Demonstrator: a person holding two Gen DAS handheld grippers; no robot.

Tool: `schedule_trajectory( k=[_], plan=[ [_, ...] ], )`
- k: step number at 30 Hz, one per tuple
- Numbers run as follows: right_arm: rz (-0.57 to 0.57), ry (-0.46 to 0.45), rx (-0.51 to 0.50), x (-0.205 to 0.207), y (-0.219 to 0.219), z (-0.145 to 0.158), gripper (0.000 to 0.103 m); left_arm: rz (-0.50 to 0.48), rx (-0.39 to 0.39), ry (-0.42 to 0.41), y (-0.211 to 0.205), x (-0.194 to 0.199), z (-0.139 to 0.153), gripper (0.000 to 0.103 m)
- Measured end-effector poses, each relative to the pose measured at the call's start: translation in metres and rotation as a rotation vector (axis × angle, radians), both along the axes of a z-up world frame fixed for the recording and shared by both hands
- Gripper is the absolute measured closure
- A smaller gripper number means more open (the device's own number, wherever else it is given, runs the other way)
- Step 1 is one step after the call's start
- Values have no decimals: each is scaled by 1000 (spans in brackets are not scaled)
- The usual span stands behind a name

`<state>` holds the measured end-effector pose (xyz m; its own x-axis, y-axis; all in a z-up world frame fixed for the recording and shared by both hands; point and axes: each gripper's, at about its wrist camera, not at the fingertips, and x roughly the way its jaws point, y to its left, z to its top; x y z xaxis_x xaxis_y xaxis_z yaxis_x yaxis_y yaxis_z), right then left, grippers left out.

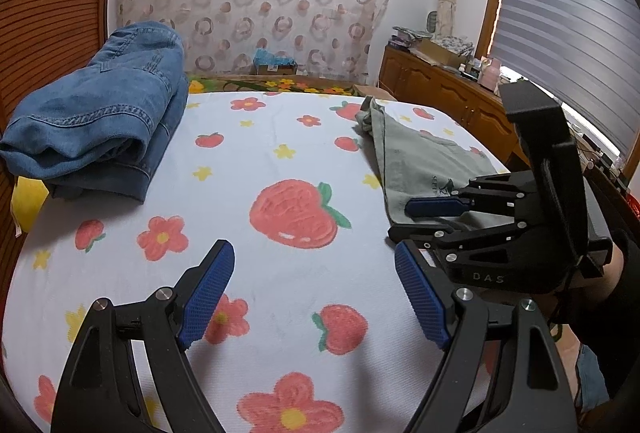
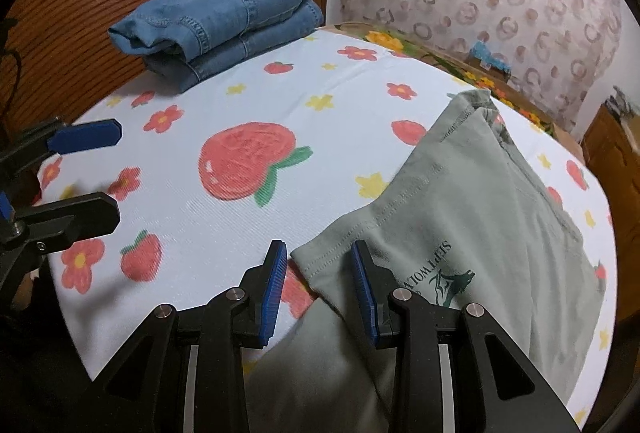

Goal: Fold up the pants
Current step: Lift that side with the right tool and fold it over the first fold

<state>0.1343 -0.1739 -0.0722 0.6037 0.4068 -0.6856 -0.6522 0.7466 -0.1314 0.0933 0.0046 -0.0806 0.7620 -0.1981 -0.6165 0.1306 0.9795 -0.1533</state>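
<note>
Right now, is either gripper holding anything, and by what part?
Nothing is held. The left gripper hangs open over the bare bedsheet. The right gripper straddles the corner of the grey-green pants, but its pads do not press on the cloth.

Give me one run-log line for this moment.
left gripper: open, over bare sheet | right gripper: open, straddling corner of green pants | folded jeans: far corner, untouched

Both grippers (image 1: 314,297) (image 2: 320,289) were built of black linkages with silver screws; fingers (image 1: 208,297) were padded in ribbed blue; "DAS" was marked.
</note>
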Motion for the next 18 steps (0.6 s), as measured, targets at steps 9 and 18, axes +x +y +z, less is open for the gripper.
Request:
schedule_trajectory(
  k=[9,18],
  plan=[
    [-34,5,68,3,-13,8,99,-10,6,11,-5,-1,-6,20],
    [-112,-72,159,0,-57,46,100,-34,12,15,-14,-2,-8,20]
  ],
)
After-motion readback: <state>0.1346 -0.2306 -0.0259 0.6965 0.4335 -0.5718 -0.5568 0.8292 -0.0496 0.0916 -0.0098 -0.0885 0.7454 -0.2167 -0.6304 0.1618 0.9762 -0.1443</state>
